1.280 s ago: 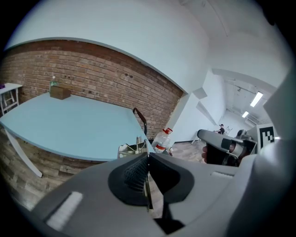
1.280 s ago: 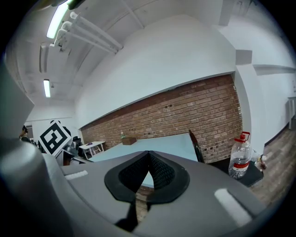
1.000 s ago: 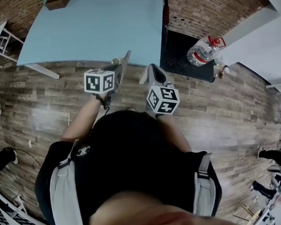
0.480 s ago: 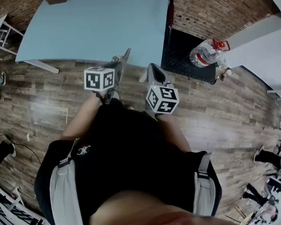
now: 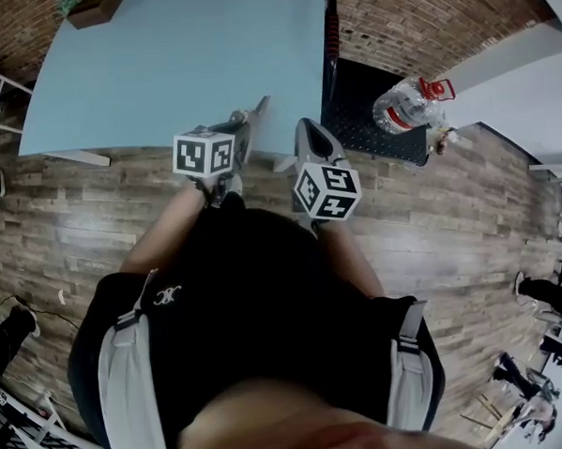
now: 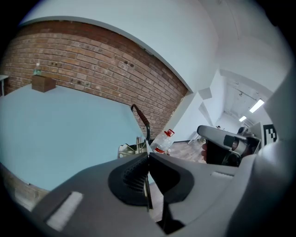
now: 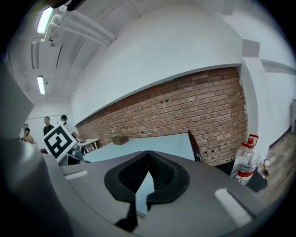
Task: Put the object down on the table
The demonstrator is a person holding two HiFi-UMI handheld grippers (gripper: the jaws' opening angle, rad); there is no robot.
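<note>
Left gripper [image 6: 148,155] jaws sitting tight together, maybe nipping something thin, unclear. Right gripper [image 7: 148,153] jaws meeting, holding nothing. Advising: getting well over table [image 5: 159,56], lowering gently before releasing.

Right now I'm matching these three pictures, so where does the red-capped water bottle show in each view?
Head view: water bottle at upper right.
Left gripper view: bottle at centre, just above the fingers.
Right gripper view: bottle at lower right.
Shared landmark: the light blue table, left of it everywhere.
</note>
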